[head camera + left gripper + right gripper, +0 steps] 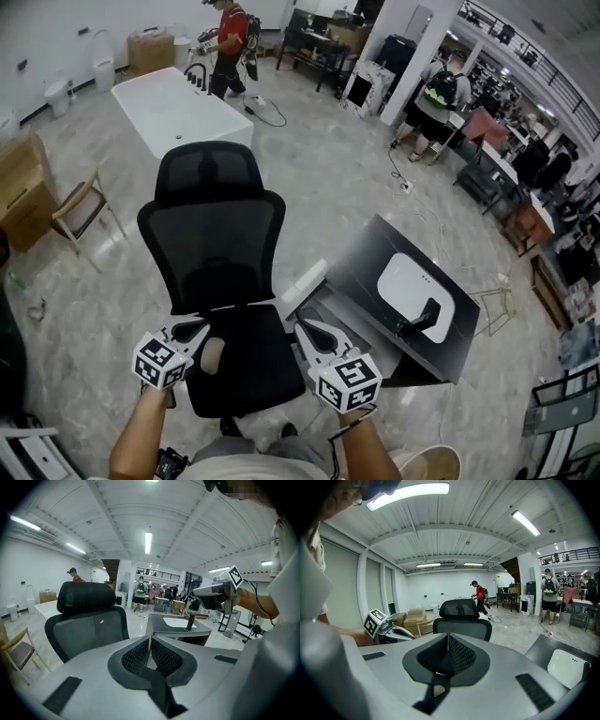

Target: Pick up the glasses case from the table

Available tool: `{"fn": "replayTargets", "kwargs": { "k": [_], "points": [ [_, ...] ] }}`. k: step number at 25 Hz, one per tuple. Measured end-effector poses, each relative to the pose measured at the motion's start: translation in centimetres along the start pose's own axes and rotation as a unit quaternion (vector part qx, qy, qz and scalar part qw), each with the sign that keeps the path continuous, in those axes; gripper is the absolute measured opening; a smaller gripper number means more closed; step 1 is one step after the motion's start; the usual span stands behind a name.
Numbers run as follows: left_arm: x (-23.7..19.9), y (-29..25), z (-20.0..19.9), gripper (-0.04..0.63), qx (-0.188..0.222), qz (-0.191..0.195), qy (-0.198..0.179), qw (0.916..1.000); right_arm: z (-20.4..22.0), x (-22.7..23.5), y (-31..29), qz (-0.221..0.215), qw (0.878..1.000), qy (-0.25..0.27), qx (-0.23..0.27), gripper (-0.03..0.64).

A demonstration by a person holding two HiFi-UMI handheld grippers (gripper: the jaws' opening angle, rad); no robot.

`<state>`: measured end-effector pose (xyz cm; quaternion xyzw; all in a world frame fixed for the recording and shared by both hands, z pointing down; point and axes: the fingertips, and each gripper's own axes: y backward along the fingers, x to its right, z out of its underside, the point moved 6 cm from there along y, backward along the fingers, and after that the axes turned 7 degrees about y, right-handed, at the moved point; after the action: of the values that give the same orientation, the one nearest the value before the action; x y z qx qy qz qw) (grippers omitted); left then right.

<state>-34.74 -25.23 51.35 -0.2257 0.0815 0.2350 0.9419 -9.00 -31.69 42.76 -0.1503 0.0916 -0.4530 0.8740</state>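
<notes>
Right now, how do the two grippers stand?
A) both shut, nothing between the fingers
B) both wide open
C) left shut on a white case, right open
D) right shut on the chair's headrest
A: in each gripper view the fingers meet with nothing between them; the left gripper and right gripper are both by the black office chair.

Dark table (361, 272): white glasses case (412, 291) lying on top, black object (424, 319) at its edge.
</notes>
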Motion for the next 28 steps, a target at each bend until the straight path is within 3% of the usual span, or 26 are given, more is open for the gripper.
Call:
{"fn": "replayTargets", "kwargs": {
  "k": [7, 11, 19, 28],
  "points": [
    [-2.8, -2.0, 3.5, 0.027, -0.035, -0.034, 0.043, 0.9979, 1.2, 1.3, -4.1, -0.050, 0.999, 0.002, -0.016, 0.026],
    [-3.2, -3.7, 6.0, 0.085, -0.058, -0.063, 0.069, 0.9939, 3.1, 2.8, -6.1, -0.087, 0.996, -0.003, -0.029, 0.028],
    [-5.0, -7.2, 11.6, 0.135, -0.105, -0.106, 0.125, 0.9809, 7.0, 5.1, -10.9, -0.147, 0.987, -0.012, -0.069, 0.028],
    [-7.8, -10.8, 18.8, 0.224, -0.152, -0.137, 0.167, 0.9646, 10.7, 6.2, -14.3, -0.172, 0.980, -0.014, -0.103, 0.028]
  ]
}}
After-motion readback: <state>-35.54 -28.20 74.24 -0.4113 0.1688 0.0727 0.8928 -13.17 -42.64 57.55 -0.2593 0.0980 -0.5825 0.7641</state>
